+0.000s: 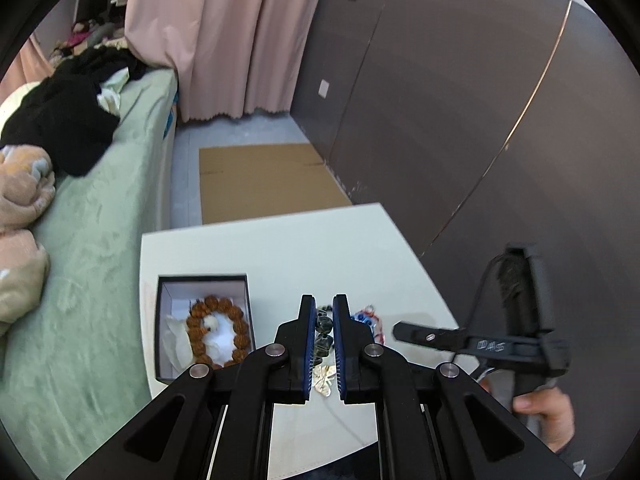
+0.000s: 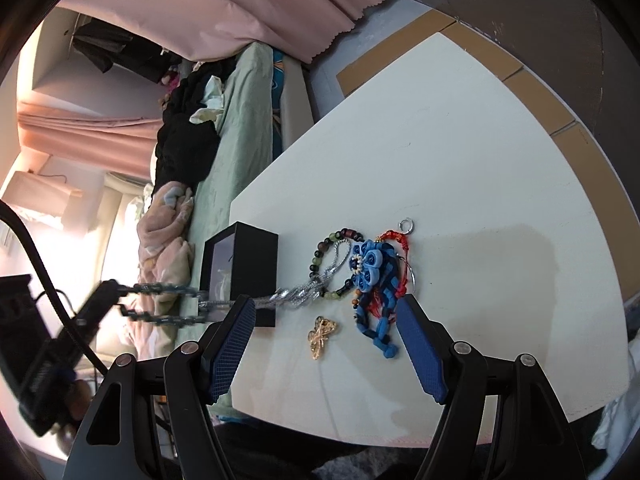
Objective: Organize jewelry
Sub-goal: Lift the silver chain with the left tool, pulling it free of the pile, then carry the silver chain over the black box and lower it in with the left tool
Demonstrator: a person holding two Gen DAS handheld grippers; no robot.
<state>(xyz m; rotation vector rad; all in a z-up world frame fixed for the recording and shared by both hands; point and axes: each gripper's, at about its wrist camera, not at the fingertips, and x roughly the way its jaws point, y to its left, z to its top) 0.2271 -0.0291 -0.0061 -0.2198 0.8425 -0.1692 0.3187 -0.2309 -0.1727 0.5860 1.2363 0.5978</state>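
A black open box [image 1: 168, 332] on the white table [image 1: 320, 248] holds a brown bead bracelet [image 1: 218, 332]. My left gripper [image 1: 323, 312] hovers over the jewelry pile, jaws a narrow gap apart, with dark green beads [image 1: 323, 340] and a gold butterfly brooch [image 1: 323, 378] showing between them; I cannot tell if it grips anything. In the right wrist view my right gripper [image 2: 326, 322] is open above the table front. Ahead lie a green bead bracelet [image 2: 320, 256], a silver chain [image 2: 296, 296], a blue woven ornament [image 2: 376, 280] with red cord, the brooch [image 2: 320, 336] and the box [image 2: 256, 264].
A bed with a green cover [image 1: 92, 248], black clothes and a blanket runs along the table's left side. A flat cardboard sheet [image 1: 264, 180] lies on the floor beyond the table. Dark wall panels [image 1: 460, 120] stand on the right, pink curtains [image 1: 224, 32] at the back.
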